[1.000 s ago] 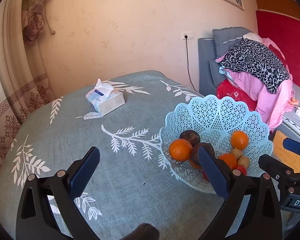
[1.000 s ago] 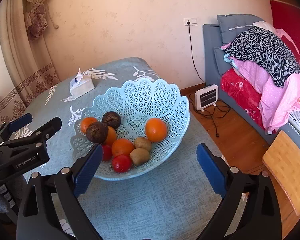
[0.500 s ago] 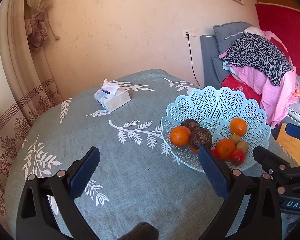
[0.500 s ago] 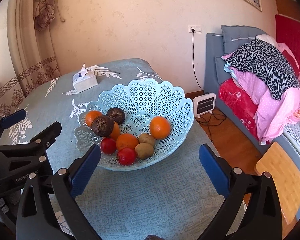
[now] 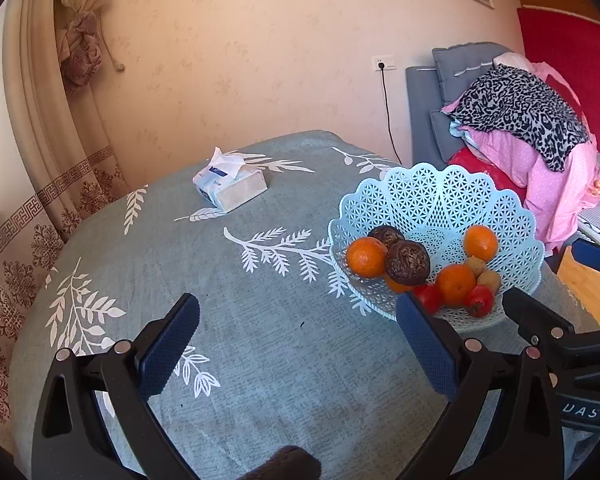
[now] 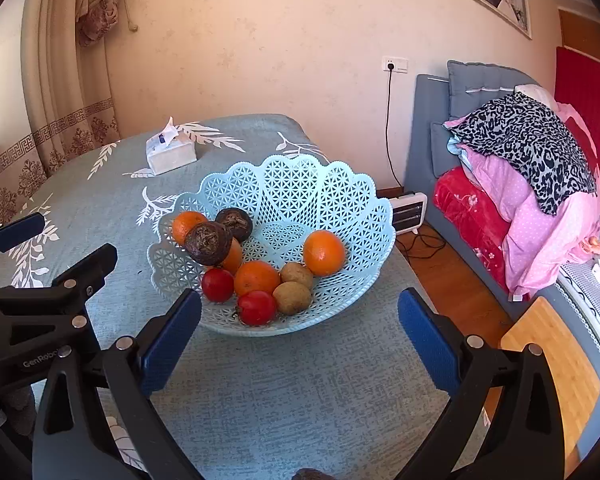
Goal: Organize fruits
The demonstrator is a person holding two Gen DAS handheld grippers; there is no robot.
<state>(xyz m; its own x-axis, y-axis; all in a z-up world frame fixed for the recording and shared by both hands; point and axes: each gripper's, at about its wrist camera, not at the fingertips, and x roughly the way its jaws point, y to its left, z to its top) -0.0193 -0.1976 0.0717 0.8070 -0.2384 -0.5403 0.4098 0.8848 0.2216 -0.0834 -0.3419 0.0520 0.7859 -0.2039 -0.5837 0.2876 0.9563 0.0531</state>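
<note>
While spread wide and empty, each hand-held gripper (left (image 5: 298,342), right (image 6: 300,330)) faces the latticed plastic fruit basket (image 6: 300,184).

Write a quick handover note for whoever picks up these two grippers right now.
Left gripper: open, empty, above the tablecloth.
Right gripper: open, empty, facing the basket.
All visible fruit sits in the basket: oranges, red fruits, brown fruits and dark fruits.
The tissue pack is farther back.
Done: nothing visibly sorted.
Left: the organizing itself.
</note>
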